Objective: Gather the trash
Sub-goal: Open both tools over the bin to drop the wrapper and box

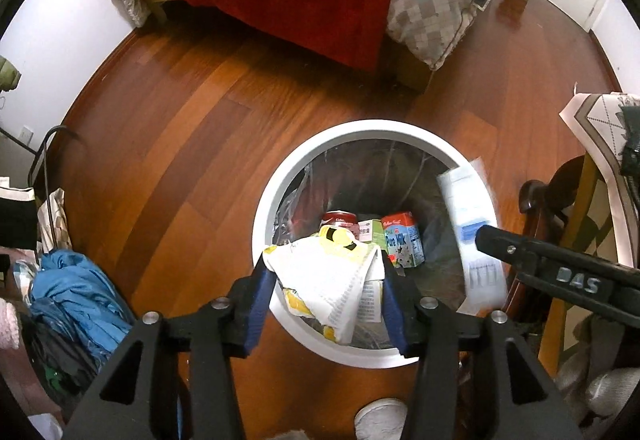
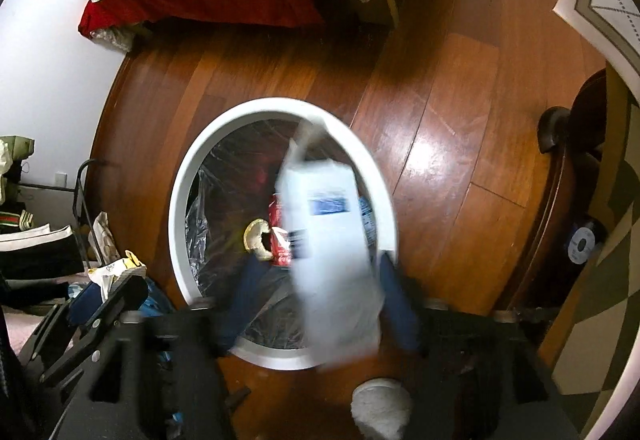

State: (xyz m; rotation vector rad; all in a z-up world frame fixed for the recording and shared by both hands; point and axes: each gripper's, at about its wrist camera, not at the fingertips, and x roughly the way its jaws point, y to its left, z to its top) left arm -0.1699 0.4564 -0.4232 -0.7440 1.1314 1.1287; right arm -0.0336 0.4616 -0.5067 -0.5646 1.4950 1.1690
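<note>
At lower centre of the left wrist view, the left gripper (image 1: 328,294) is clamping a crumpled yellow-and-white wrapper (image 1: 328,280) over the white bin (image 1: 276,176). In the right wrist view, the right gripper (image 2: 324,300) is standing open around a blurred white carton (image 2: 328,240), its pads apart from it, above the bin's mouth.

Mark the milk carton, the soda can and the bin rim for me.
Milk carton (image 1: 404,242), left wrist view, on its blue-lettered front face.
Soda can (image 2: 280,236), right wrist view, on its red side.
Bin rim (image 1: 276,176), left wrist view, on the white ring's upper left arc.
</note>
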